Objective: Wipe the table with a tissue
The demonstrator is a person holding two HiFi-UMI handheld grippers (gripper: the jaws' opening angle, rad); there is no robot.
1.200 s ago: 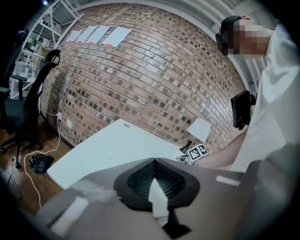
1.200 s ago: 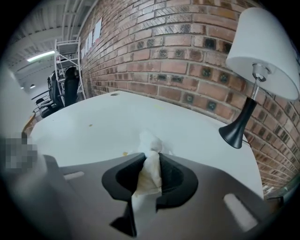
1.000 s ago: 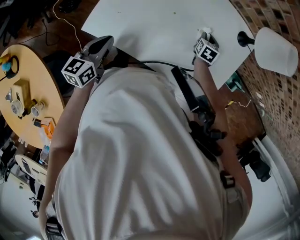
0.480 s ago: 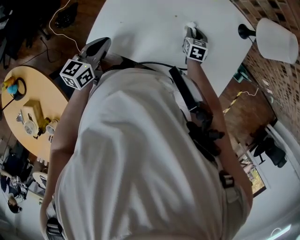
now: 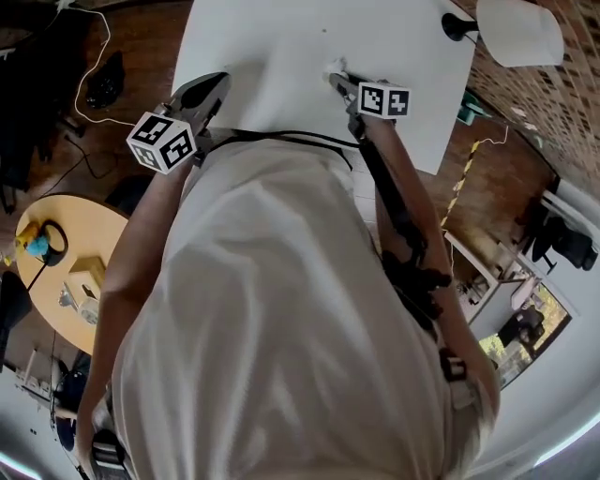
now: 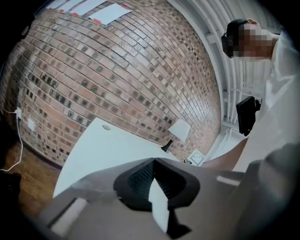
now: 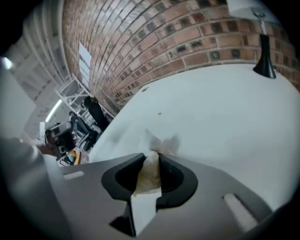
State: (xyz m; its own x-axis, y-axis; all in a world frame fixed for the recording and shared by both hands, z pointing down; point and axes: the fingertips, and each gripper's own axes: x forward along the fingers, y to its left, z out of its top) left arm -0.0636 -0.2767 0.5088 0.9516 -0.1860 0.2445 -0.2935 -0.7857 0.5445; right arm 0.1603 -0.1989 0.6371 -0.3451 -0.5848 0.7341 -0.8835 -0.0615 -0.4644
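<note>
Brick wall and dark wood floor surround a white table (image 5: 281, 52), with a round yellow side table (image 5: 66, 267) standing well apart at the far left. By the table's left edge the left gripper (image 5: 214, 86) hangs idle, its jaws pressed together on nothing and taking no part in the wiping. Further right, the right gripper (image 5: 339, 80) tilts down onto the tabletop with a crumpled tissue (image 7: 149, 174) pinched between its pads, the wad's loose end touching the surface. Its jaws are easing open, yet the tissue sits between them. A small brownish speck (image 7: 159, 113) lies ahead on the table, and a white-shaded lamp (image 5: 516, 28) stands at the far right corner. This looks like a wiping stroke in progress. The next move calls for a firm enough hold on the wad, steady downward pressure, and a sweep towards the speck, clear of the lamp's base.
</note>
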